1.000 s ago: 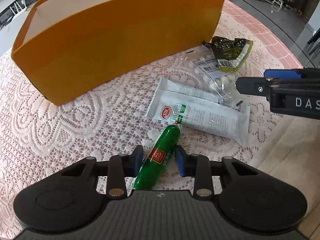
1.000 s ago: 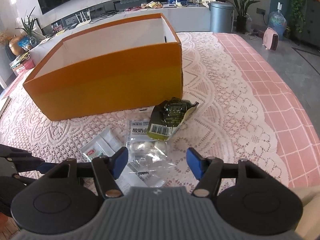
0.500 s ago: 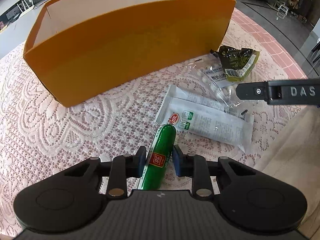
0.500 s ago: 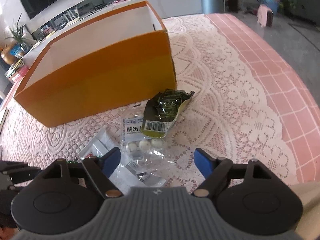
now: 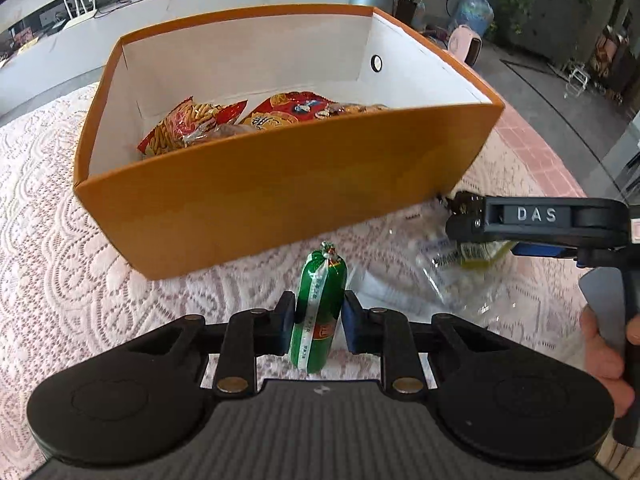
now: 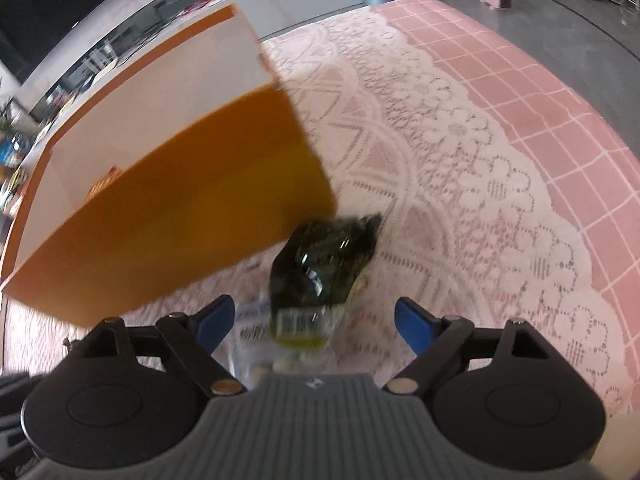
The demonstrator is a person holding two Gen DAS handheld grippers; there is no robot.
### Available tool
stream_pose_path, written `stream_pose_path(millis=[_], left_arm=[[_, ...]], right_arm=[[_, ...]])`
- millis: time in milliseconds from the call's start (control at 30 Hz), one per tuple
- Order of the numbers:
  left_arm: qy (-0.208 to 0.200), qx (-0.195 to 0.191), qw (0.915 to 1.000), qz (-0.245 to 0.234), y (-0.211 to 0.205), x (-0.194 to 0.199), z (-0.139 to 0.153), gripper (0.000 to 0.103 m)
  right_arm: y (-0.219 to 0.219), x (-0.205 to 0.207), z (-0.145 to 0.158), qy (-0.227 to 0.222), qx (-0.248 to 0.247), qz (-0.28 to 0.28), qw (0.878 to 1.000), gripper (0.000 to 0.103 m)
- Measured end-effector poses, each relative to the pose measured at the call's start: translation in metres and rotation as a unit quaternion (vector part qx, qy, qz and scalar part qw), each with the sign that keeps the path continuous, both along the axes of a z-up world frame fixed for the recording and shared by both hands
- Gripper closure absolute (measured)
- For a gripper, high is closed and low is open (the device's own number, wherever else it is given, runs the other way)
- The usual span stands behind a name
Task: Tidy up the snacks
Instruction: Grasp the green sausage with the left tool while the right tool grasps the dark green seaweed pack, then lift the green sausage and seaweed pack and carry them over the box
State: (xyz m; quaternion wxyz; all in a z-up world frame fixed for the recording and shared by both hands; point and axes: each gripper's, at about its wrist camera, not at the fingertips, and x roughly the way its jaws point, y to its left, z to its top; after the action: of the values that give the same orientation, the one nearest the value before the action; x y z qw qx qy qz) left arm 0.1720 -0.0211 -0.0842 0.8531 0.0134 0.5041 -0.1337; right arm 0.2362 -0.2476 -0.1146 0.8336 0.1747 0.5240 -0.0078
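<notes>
Green sausage, one, clamped in left tool; right tool gapes wide.

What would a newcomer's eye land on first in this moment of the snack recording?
The big orange box fills the middle of the lace-covered table, with red snack bags already inside. In front of it the left hand-held gripper is clamped on a green sausage lifted off the cloth. To the right, the right hand-held gripper stands open over a dark green packet.
</notes>
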Motion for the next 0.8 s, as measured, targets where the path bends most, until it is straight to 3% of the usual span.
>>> stream_pose_path(millis=[133, 233, 367, 800], left_arm=[[0.001, -0.011, 0.9999, 0.005, 0.004, 0.005, -0.004, 0.076], [0.005, -0.020, 0.9998, 0.007, 0.004, 0.009, -0.014, 0.076], [0.006, -0.034, 0.9993, 0.014, 0.010, 0.011, -0.019, 0.076], [0.019, -0.017, 0.9995, 0.018, 0.008, 0.018, -0.038, 0.078]], right_arm=[[-0.004, 0.012, -0.005, -0.008, -0.013, -0.020, 1.000, 0.020], [-0.005, 0.018, -0.010, -0.007, -0.018, -0.023, 1.000, 0.027], [0.001, 0.020, -0.014, -0.009, -0.016, -0.003, 1.000, 0.051], [0.014, 0.016, -0.009, -0.035, -0.049, 0.027, 0.998, 0.054]])
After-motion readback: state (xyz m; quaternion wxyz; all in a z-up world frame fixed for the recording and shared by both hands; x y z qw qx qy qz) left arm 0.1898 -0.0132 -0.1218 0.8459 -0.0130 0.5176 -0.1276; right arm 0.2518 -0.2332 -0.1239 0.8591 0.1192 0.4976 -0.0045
